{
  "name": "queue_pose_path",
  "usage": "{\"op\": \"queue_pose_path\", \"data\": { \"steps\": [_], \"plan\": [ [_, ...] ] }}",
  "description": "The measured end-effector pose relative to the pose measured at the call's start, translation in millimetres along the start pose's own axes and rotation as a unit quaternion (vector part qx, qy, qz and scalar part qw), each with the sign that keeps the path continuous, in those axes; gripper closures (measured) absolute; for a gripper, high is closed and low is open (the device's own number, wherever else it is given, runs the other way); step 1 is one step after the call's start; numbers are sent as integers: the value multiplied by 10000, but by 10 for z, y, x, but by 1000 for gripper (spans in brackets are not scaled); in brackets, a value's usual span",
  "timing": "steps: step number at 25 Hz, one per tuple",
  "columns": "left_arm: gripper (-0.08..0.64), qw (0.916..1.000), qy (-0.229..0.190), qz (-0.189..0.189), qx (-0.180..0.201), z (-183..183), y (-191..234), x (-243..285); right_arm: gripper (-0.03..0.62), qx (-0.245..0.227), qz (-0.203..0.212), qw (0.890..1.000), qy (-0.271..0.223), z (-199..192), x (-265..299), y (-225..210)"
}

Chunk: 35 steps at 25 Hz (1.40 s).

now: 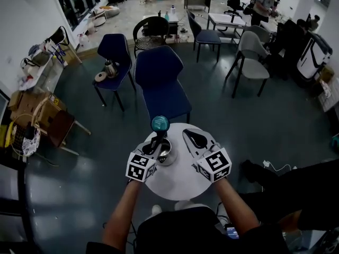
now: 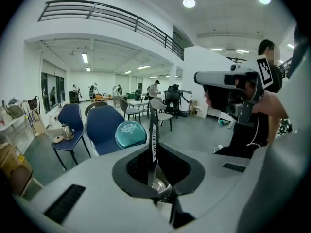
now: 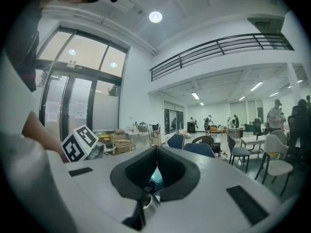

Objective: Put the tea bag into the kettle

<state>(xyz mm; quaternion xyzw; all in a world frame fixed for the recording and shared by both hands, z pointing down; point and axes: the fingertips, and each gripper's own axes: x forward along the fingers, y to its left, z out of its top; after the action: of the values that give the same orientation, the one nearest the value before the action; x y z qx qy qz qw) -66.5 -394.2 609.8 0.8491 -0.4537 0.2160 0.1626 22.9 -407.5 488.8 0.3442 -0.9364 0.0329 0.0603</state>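
Forearms (image 1: 124, 210) reach over the round white worktop (image 1: 180, 188). The left gripper (image 1: 157, 142) hangs above the open steel kettle (image 1: 167, 154), which stands near the worktop's left edge. The right gripper (image 1: 192, 136) is just beside it.

Left gripper view: the jaws pinch the upright tea bag (image 2: 153, 130) directly above the kettle's mouth.

Right gripper view: the jaws meet tip to tip.

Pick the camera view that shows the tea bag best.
The left gripper view: the tea bag stands pinched in the left gripper, just above the kettle. The head view leaves it too small to tell; the right gripper view misses it.
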Motion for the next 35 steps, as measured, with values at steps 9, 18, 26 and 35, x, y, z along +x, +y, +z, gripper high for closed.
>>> {"op": "queue_pose_path", "data": {
  "steps": [9,18,26,35],
  "plan": [
    [525,9982,583,-53,100,-328,94,181,573,60,15,9999,101,-95,84,-53],
    [525,9937,1086,-65,269,-553,141,352,574,114,64,9997,193,-211,155,-77],
    [525,9867,1552,-162,460,-822,181,504,573,158,86,9996,235,-308,231,-101],
    [525,9863,1579,-200,442,-844,238,600,573,186,120,9992,329,-357,325,-135]
  ]
}}
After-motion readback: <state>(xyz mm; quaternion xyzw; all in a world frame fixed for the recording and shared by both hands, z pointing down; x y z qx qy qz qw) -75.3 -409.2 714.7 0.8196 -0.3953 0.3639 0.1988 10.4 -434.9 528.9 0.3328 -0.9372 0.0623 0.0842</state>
